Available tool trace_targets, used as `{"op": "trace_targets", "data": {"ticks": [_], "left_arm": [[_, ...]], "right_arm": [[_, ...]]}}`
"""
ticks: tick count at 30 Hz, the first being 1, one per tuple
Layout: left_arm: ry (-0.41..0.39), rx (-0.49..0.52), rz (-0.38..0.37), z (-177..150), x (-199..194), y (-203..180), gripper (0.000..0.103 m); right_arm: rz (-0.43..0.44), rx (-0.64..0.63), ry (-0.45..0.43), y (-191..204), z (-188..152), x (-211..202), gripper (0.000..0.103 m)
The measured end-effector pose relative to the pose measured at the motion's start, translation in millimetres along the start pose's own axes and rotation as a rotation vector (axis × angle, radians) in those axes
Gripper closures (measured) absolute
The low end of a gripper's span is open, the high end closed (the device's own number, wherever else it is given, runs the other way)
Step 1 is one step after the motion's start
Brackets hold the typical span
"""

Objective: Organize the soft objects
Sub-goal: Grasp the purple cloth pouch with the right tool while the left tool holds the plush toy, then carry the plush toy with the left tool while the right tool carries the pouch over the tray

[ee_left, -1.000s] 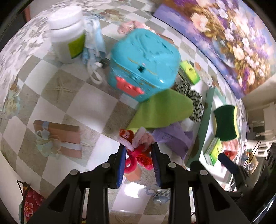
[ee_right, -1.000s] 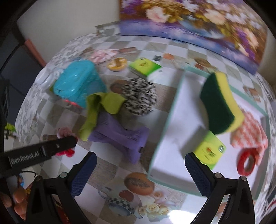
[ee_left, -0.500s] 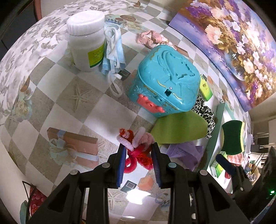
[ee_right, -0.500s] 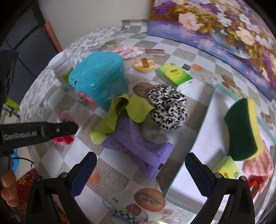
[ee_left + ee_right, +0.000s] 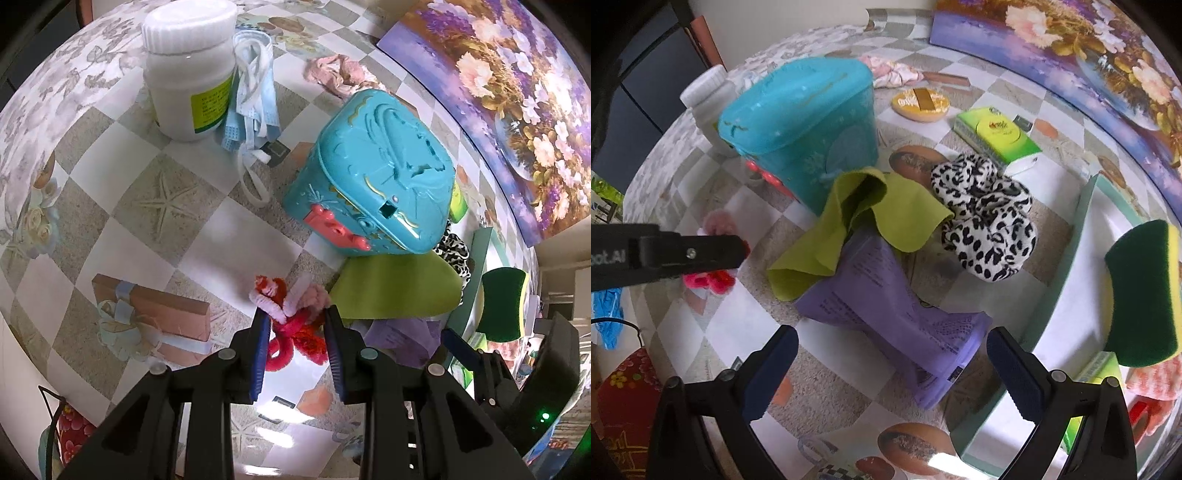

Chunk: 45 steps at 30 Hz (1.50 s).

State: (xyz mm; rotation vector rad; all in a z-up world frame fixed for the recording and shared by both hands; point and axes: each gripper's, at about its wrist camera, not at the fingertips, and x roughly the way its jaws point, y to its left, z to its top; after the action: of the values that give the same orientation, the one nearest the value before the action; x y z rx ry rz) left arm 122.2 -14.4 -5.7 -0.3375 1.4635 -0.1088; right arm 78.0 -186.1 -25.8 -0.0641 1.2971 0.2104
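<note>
My left gripper is shut on a red and pink fuzzy pipe-cleaner bundle, just above the checkered tablecloth and near the teal box. The right wrist view shows one left finger with the bundle under it. My right gripper stands wide open above a purple packet, with nothing between its pads. A lime cloth lies partly over the packet. A leopard-print scrunchie sits beside the cloth. In the teal-rimmed tray a green and yellow sponge stands on edge.
A white jar, blue face masks and a pink cloth lie behind the teal box. A green box and a yellow disc sit at the back. A floral painting leans along the far edge.
The left gripper has shifted across the table, still holding the bundle. The right gripper has moved left and lower, from over the tray's edge to over the purple packet.
</note>
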Motion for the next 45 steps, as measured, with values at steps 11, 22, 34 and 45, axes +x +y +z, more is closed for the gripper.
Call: {"op": "trace_targets", "data": {"ticks": [11,22,34,45], "left_arm": [[0.012,-0.012,0.014,4,7,-2,0.072],[0.014,-0.016,0.019,5,14,-2,0.072],[0.008,-0.001,-0.001,6,7,-5,0.072],[-0.021,0.027,-0.017,4,-4,-9,0.072]], "right_arm": [[-0.013,-0.017,0.013,10,8,24,0.001],[-0.037,-0.019,-0.009,14,16,34,0.005],[-0.018,-0.01,-0.011,8,11,22,0.02],[-0.011,0.024,-0.046,-2,-5,-11,0.02]]}}
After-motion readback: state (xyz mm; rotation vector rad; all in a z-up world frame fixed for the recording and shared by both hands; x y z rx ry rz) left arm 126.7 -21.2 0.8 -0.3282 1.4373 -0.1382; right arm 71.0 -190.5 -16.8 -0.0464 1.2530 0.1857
